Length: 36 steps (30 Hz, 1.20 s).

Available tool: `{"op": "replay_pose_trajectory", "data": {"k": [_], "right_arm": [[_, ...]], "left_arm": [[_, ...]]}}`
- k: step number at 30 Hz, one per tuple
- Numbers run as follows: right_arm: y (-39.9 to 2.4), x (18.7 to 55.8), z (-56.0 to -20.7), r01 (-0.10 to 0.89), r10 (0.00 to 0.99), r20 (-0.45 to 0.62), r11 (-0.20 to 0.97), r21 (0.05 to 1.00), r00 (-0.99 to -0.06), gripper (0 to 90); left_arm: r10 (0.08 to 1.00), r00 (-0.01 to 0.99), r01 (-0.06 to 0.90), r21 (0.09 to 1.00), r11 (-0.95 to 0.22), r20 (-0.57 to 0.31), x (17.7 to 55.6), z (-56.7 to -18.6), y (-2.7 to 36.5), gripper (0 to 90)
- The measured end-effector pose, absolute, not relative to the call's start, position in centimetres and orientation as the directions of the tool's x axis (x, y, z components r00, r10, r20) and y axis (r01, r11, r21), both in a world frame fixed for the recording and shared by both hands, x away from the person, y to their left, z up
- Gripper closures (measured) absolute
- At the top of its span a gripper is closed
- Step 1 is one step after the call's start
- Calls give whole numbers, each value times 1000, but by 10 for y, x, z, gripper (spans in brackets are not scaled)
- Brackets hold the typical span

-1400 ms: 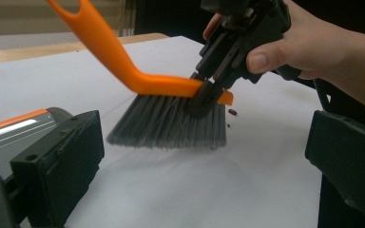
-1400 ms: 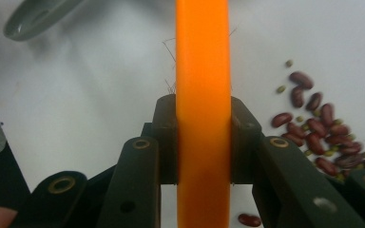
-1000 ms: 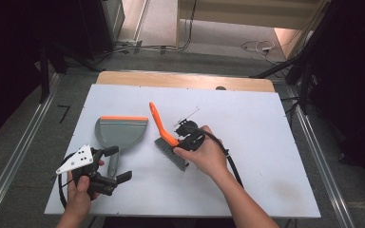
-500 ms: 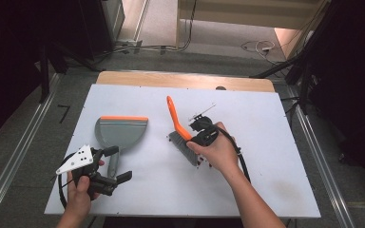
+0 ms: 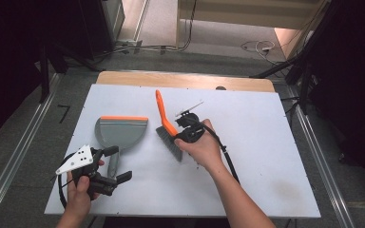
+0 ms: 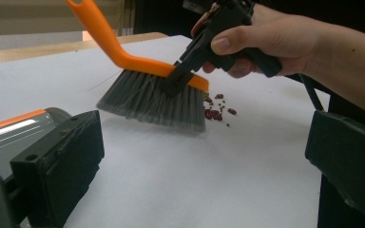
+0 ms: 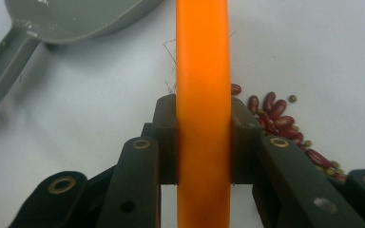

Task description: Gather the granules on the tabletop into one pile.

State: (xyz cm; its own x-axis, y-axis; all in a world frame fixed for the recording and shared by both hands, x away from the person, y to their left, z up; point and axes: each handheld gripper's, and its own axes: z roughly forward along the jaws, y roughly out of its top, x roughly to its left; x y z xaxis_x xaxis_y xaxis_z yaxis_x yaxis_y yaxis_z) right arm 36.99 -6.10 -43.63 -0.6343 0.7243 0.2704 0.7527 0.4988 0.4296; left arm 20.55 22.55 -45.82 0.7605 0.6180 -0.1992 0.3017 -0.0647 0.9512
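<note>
White table (image 5: 266, 156), brush (image 5: 167, 130) in right claw (image 5: 183, 135)

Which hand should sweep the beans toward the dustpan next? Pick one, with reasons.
Right. The right gripper is clamped on the brush, bristles beside the beans. The left gripper is open by the dustpan handle.

No readable text, label or number anywhere (brush and dustpan included).

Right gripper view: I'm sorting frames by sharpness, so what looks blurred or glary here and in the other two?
Right gripper view: brush handle soft, beans sharp. Left gripper view: near pad blurred, glare on the dustpan. High view: even light on the table, dark surroundings.
</note>
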Motion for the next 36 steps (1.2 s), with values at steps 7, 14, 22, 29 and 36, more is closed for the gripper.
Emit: {"op": "replay_pose_trajectory", "data": {"k": [7,14,22,29,36], "right_arm": [[-73,387,-448,868,802,367,351,351,-472,685],[-92,385,-448,884,814,369,341,320,-448,686],[-116,379,-449,904,826,389,306,298,-407,685],[-131,374,-449,907,833,383,297,299,-399,686],[-143,371,-448,909,842,372,291,298,-392,686]], "left_arm": [[620,758,301,952,-58,-202,205,-458,228,1],[620,759,301,952,-64,-199,205,-458,226,1],[621,758,303,951,-64,-200,206,-458,225,1],[620,759,304,950,-67,-199,206,-458,225,1],[620,758,304,950,-65,-200,206,-458,225,1]]}}
